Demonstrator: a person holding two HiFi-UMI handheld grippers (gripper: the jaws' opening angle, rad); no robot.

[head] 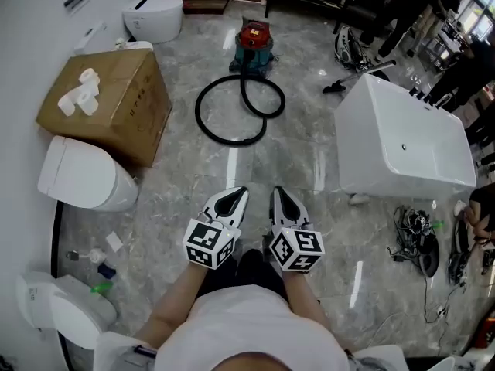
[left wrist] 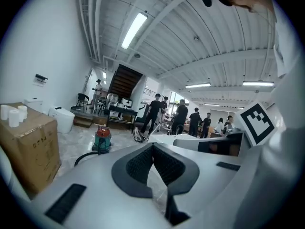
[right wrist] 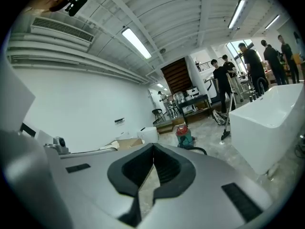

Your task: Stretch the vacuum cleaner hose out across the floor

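A red and teal vacuum cleaner (head: 254,45) stands on the marble floor ahead of me; it also shows small in the left gripper view as the vacuum cleaner (left wrist: 102,139) and in the right gripper view as the vacuum cleaner (right wrist: 184,136). Its black hose (head: 232,108) lies coiled in a loop in front of it. My left gripper (head: 235,197) and right gripper (head: 278,197) are held side by side near my body, well short of the hose. Both are shut with nothing between the jaws.
A cardboard box (head: 112,99) with paper rolls on top sits to the left, with white toilets (head: 85,176) beside it. A white bathtub (head: 406,141) stands to the right, with cables (head: 418,238) near it. People (head: 402,6) stand at the far right.
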